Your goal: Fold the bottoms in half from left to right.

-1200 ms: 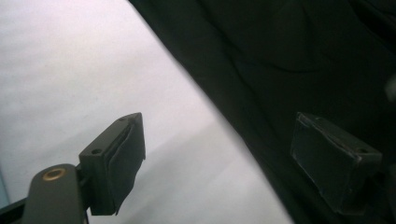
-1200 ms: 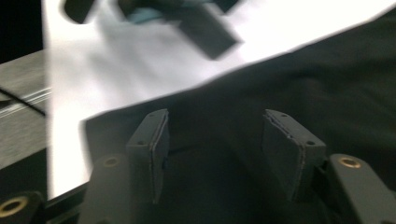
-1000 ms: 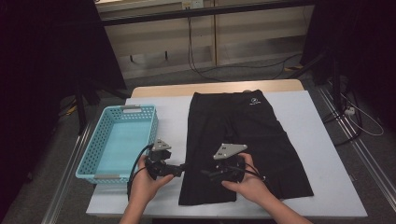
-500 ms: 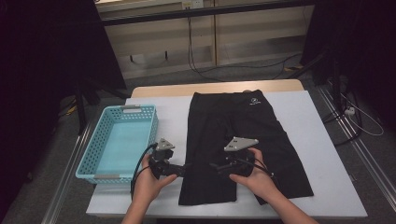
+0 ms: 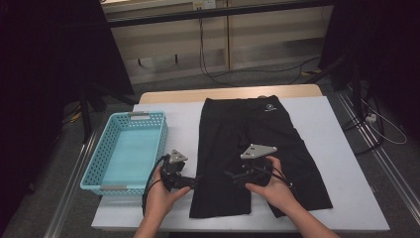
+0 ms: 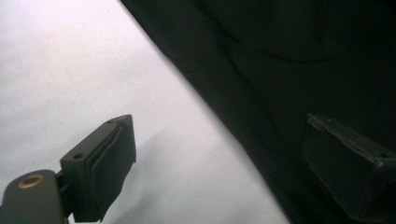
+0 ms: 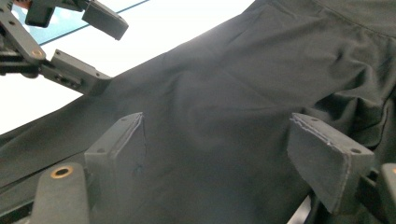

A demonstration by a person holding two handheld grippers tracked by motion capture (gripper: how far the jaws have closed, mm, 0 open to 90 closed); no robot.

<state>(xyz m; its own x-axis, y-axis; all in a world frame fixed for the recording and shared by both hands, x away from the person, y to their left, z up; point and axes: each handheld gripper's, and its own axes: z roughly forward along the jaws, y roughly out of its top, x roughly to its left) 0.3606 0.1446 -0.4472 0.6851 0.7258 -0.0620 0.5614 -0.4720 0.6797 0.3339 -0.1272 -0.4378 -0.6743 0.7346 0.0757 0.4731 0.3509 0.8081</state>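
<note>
Both hand-held grippers, left [image 5: 194, 181] and right [image 5: 229, 175], hang jaws apart over the flat black fabric shorts [image 5: 247, 148], the right's having just widened; next likely pinching the near hem to fold.

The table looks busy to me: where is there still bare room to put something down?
Free: the white table right of the black shorts, the strip between shorts and blue basket, and the basket's empty floor. Crowded: the near edge, where left gripper and right gripper work.

A lab-like room: black curtains [image 5: 49, 59] and loose floor cables [image 5: 257, 72] surround the table [image 5: 327, 124].
</note>
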